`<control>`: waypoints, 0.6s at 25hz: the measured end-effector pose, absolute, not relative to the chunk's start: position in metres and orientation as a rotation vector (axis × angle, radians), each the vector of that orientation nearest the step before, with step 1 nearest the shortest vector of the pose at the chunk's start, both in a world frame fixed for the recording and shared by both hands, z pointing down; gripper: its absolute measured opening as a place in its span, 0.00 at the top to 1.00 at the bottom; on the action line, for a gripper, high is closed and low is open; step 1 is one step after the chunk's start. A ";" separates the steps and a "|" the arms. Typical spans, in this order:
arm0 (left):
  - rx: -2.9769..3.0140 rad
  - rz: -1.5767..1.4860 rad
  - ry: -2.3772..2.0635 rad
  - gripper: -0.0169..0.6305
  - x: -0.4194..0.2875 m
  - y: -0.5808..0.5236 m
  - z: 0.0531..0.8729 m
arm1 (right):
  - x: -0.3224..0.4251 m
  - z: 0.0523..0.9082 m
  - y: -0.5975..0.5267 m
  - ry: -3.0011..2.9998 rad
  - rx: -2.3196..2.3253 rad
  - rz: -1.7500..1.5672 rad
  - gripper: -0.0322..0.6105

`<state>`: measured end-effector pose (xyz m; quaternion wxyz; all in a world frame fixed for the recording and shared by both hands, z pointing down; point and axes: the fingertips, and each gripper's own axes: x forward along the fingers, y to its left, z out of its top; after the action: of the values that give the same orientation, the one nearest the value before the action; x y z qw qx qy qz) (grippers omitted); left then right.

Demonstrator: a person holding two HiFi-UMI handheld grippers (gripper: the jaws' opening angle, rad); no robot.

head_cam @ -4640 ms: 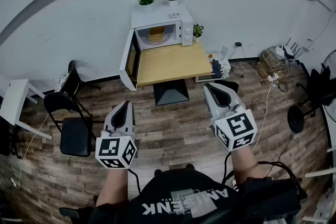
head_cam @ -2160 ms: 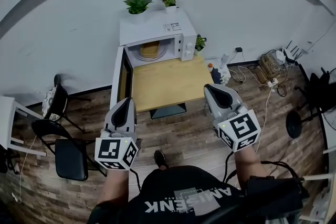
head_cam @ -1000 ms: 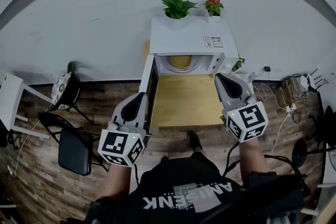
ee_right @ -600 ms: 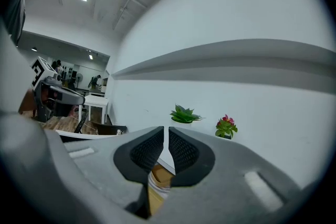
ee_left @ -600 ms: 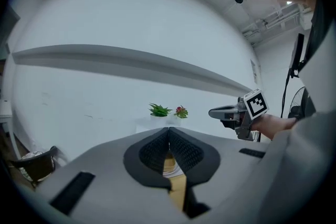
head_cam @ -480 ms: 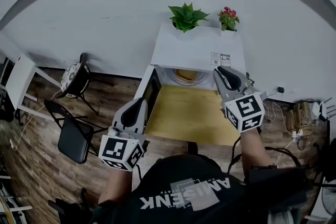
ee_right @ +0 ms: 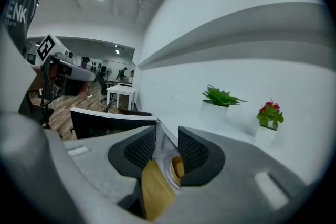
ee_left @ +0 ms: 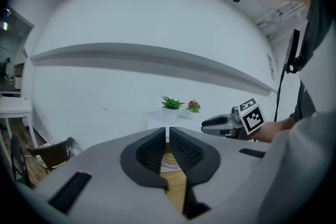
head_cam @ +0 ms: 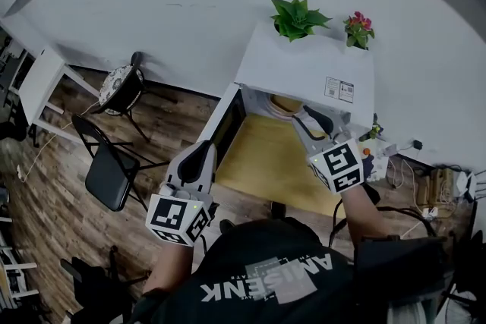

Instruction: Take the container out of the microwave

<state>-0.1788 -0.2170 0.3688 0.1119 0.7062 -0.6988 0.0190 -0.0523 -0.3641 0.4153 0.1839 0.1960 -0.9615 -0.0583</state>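
Note:
The white microwave (head_cam: 304, 72) stands on a wooden table (head_cam: 262, 163) with its door (head_cam: 228, 124) swung open to the left. Inside it sits a tan container (head_cam: 284, 104) on a white turntable. My right gripper (head_cam: 300, 116) reaches to the mouth of the oven, just short of the container. Its jaws are opening, and nothing is pressed between them. In the right gripper view the container (ee_right: 177, 166) shows through the gap of the right gripper (ee_right: 167, 134). My left gripper (head_cam: 205, 150) hangs back beside the door, shut and empty, as the left gripper view of it (ee_left: 168, 131) also shows.
Two potted plants (head_cam: 298, 17) (head_cam: 358, 28) stand on top of the microwave. Black chairs (head_cam: 110, 174) (head_cam: 125, 83) and a white side table (head_cam: 42, 80) are off to the left. Cables (head_cam: 433, 186) lie on the floor at the right.
The person has walked up to the microwave. My right gripper went forward and down to the oven opening and its jaws parted. My left gripper sank slightly by the door.

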 end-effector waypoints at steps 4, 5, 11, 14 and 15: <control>2.029 0.058 -2.087 0.97 -0.185 -0.209 0.373 | -0.072 0.447 -0.350 -2.682 0.427 -0.188 0.73; 2.017 0.059 -2.094 0.97 -0.185 -0.207 0.375 | -0.076 0.455 -0.348 -2.672 0.397 -0.187 0.72; 1.922 0.063 -2.169 0.97 -0.197 -0.195 0.382 | -0.096 0.499 -0.346 -2.614 0.279 -0.174 0.69; 1.885 0.053 -2.222 0.97 -0.204 -0.191 0.378 | -0.105 0.512 -0.355 -2.588 0.288 -0.205 0.69; 1.874 0.055 -2.233 0.97 -0.205 -0.190 0.378 | -0.107 0.518 -0.360 -2.575 0.294 -0.225 0.69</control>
<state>-0.2049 -0.1896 0.3780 0.1129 0.6387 -0.7609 0.0188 -0.1066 -0.3599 0.5181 0.2668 0.1089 -0.9539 -0.0833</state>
